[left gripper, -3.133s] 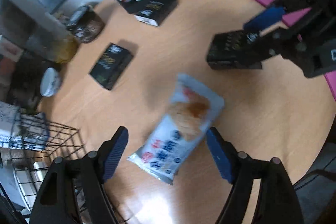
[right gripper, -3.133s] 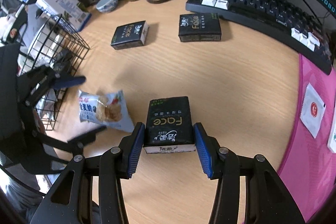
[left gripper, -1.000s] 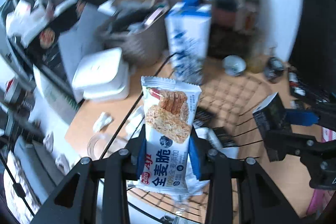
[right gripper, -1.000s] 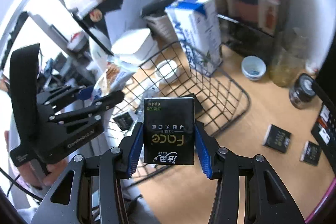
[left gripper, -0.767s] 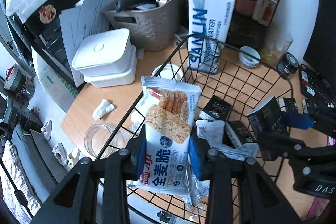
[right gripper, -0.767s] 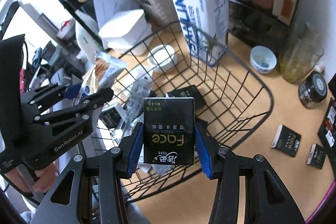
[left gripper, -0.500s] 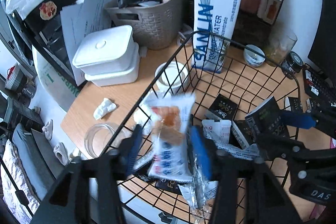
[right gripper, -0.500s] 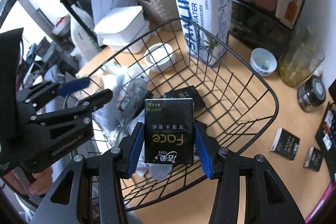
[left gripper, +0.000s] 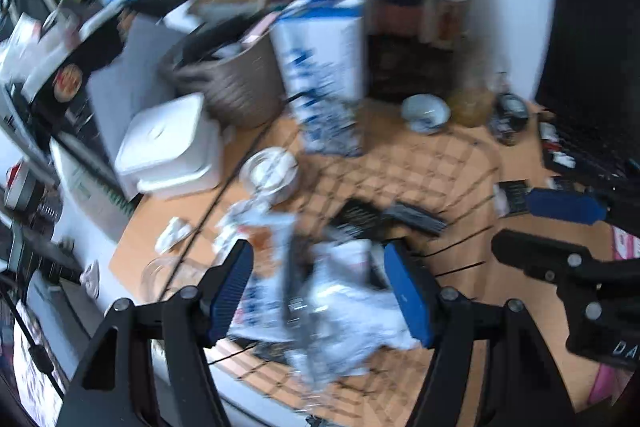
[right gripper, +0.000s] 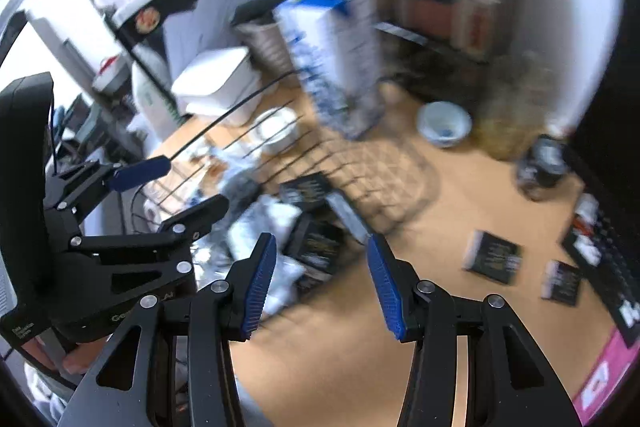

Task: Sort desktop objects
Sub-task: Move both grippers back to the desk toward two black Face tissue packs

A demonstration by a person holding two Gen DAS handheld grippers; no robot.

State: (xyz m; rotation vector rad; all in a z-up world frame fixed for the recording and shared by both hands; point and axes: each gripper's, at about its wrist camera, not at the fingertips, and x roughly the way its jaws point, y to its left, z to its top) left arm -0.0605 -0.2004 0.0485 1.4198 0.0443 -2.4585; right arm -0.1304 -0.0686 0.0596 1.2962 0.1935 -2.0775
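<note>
Both the left gripper (left gripper: 320, 291) and the right gripper (right gripper: 322, 281) hang released above the wire basket (right gripper: 384, 163), where the snack packet (left gripper: 260, 267) and black tissue pack (right gripper: 320, 247) lie.

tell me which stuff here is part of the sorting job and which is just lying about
Part of the job:
- wire basket
- snack packet in the basket
- black tissue packs on the desk
- left claw and right claw, both open

Lying about:
- water carton
- small bowl
- white lidded box
- woven bin

packets in basket (right gripper: 404, 163), carton (right gripper: 336, 63) behind
</note>
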